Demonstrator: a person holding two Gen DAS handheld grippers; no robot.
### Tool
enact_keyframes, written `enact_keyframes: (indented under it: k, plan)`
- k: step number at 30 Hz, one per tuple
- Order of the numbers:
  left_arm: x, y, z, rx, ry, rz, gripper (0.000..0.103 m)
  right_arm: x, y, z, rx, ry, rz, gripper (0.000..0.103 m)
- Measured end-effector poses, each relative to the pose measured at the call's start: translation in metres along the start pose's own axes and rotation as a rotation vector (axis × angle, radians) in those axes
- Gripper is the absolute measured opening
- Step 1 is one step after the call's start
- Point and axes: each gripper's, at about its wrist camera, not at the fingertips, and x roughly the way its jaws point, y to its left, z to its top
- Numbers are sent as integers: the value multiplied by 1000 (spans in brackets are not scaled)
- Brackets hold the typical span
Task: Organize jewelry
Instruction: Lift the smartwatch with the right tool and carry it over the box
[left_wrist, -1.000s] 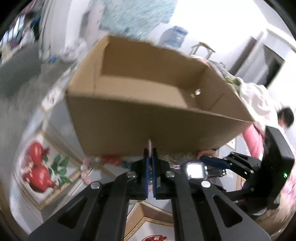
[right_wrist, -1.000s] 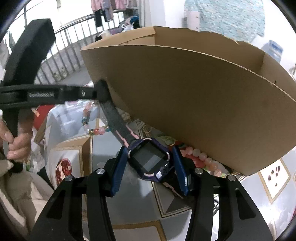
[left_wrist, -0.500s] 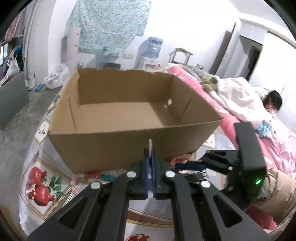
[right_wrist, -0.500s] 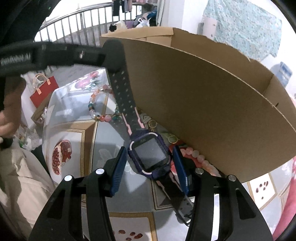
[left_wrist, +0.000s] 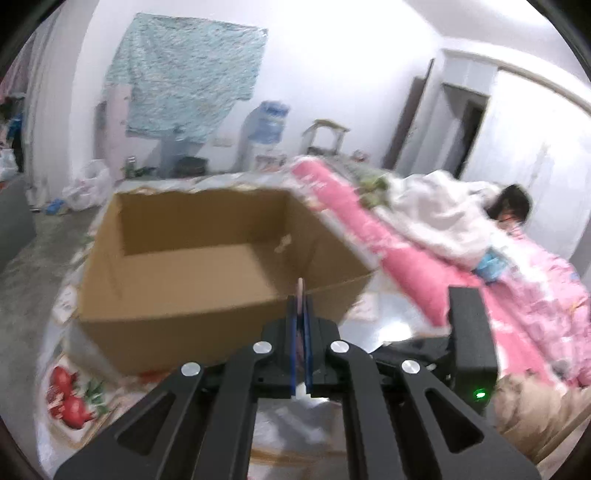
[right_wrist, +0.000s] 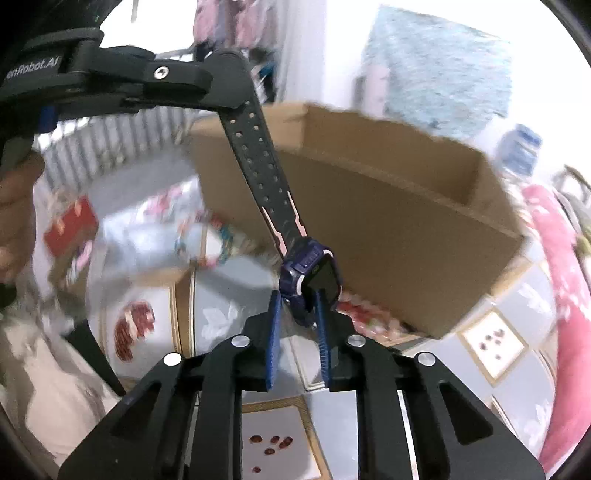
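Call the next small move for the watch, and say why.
Probably carry the watch up over the near wall of the cardboard box. The left gripper pinches the strap end; the right gripper, whose jaws have just been closing, clamps the watch body. The watch hangs outside the box, below its rim, and the box looks empty.

Cardboard box (left_wrist: 207, 280): top lying open, interior bare; near wall (right_wrist: 388, 236) standing between both grippers and interior.
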Motion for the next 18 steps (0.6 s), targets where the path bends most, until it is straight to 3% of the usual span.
enact_keyframes:
  k: [9, 14, 18]
  plan:
    - [-9, -77, 56, 162, -46, -177, 2, -75, -35, 14, 255, -228, -169, 11]
    - [-35, -75, 89, 189, -138, -195, 2, -101, -31, 50, 176, -313, -274, 10]
    - [-38, -45, 117, 155, -192, -155, 2, -74, -30, 93, 50, -308, -339, 10]
